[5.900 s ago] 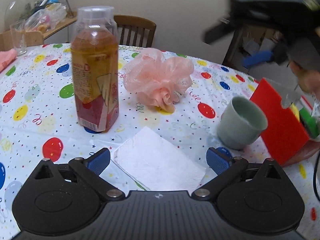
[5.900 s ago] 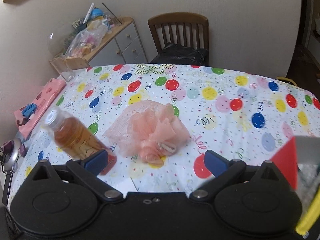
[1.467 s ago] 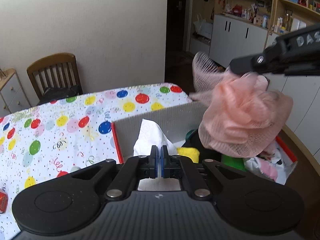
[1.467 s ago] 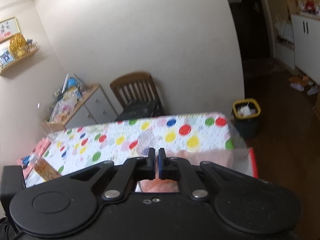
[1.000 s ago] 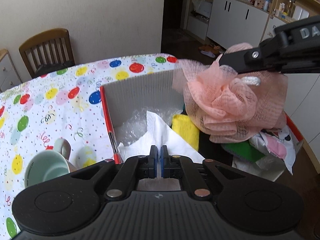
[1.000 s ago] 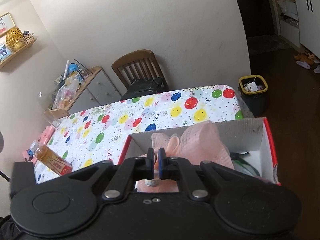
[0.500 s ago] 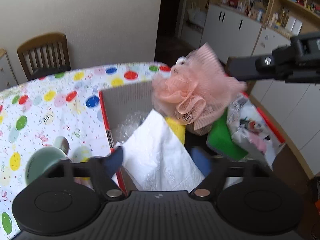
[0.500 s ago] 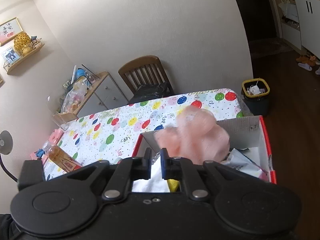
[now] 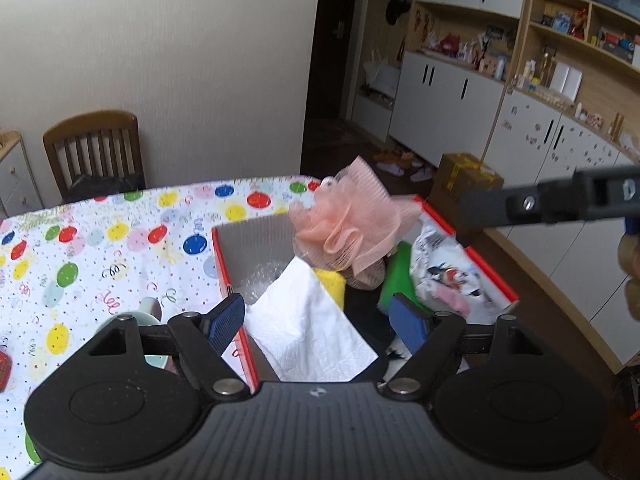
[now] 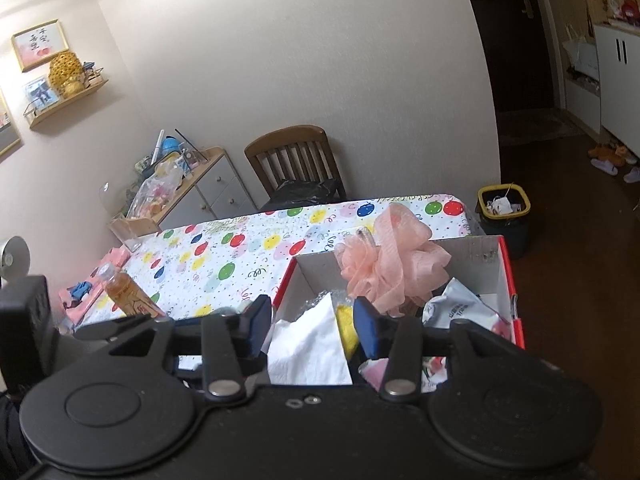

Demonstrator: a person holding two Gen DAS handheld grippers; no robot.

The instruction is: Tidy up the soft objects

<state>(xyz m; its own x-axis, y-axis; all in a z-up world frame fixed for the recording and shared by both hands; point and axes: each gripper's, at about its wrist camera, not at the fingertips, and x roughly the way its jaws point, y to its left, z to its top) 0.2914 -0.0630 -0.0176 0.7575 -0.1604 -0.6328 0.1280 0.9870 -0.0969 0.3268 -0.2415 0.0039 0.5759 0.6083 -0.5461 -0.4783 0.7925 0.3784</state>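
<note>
A red cardboard box (image 9: 219,264) with grey inner walls (image 10: 472,256) stands at the table's edge. A white tissue (image 9: 308,320) lies in its near end, and a pink mesh bath puff (image 9: 352,224) rests on the contents toward the far wall. My left gripper (image 9: 316,316) hangs open above the tissue without touching it. My right gripper (image 10: 311,330) is opening over the box with nothing pressed between its pads; the tissue (image 10: 308,344) and the puff (image 10: 394,268) lie beyond it. In the left wrist view, the right gripper (image 9: 540,204) reaches in from the right, clear of the puff.
The box also holds a yellow sponge (image 9: 330,284), a green item (image 9: 396,276) and a printed plastic bag (image 9: 444,276). On the balloon-print tablecloth (image 9: 120,248) stand a green cup (image 9: 148,308) and a tea bottle (image 10: 128,292). A wooden chair (image 10: 296,160) stands behind the table.
The left gripper opened and let the tissue drop into the box. The right gripper let go of the puff, which now sits in the box. Both grippers drew back and up.
</note>
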